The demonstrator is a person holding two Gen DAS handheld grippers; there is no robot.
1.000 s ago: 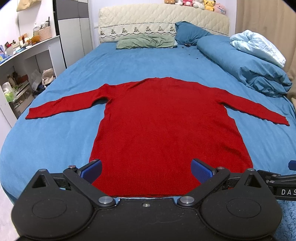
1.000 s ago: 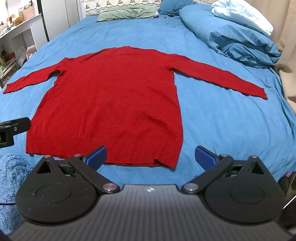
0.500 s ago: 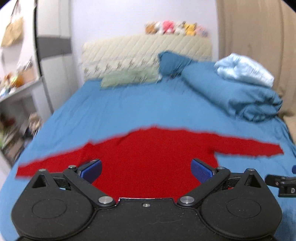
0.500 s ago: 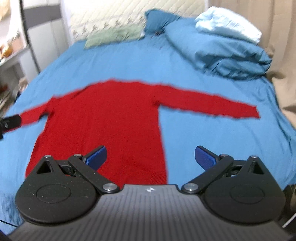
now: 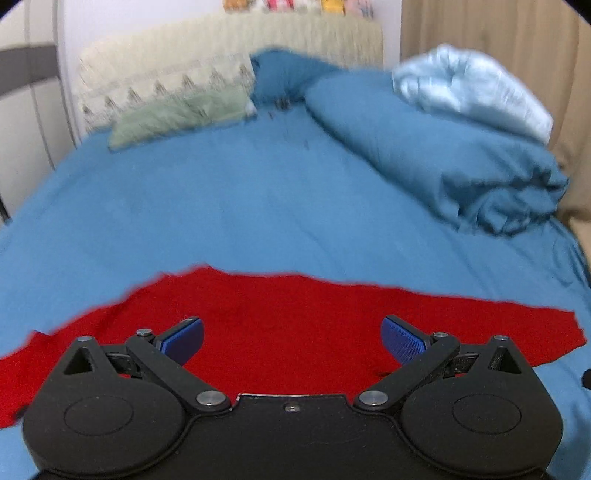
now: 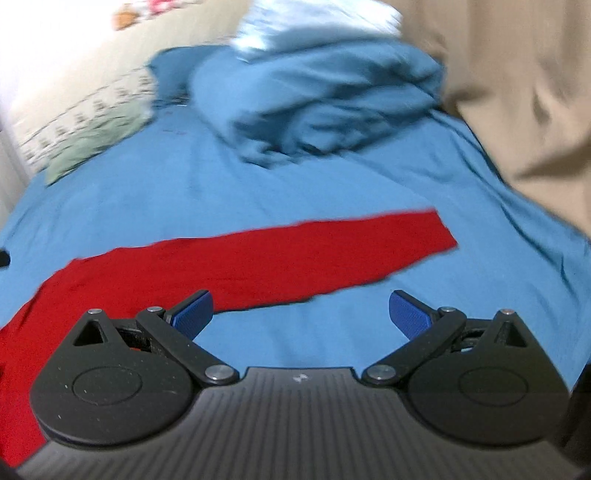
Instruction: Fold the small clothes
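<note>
Presently: red sweater (image 5: 288, 325) flat on bed (image 5: 258, 206), unfolded; left hand-held gripper (image 5: 291, 338) and right hand-held gripper (image 6: 301, 312) spread wide, empty. Step judged: approach to sleeves. Next: pinch right sleeve (image 6: 332, 247) cuff, fold inward.

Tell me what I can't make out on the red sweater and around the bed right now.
- Red sweater hem and lower body: left wrist view, hidden behind the open left gripper.
- Its far left sleeve: cut off by the frame edge in both views.
- Sleeve cuff detail: right wrist view, motion blur; right gripper open.
- Toys on headboard: blurred, cropped.
</note>
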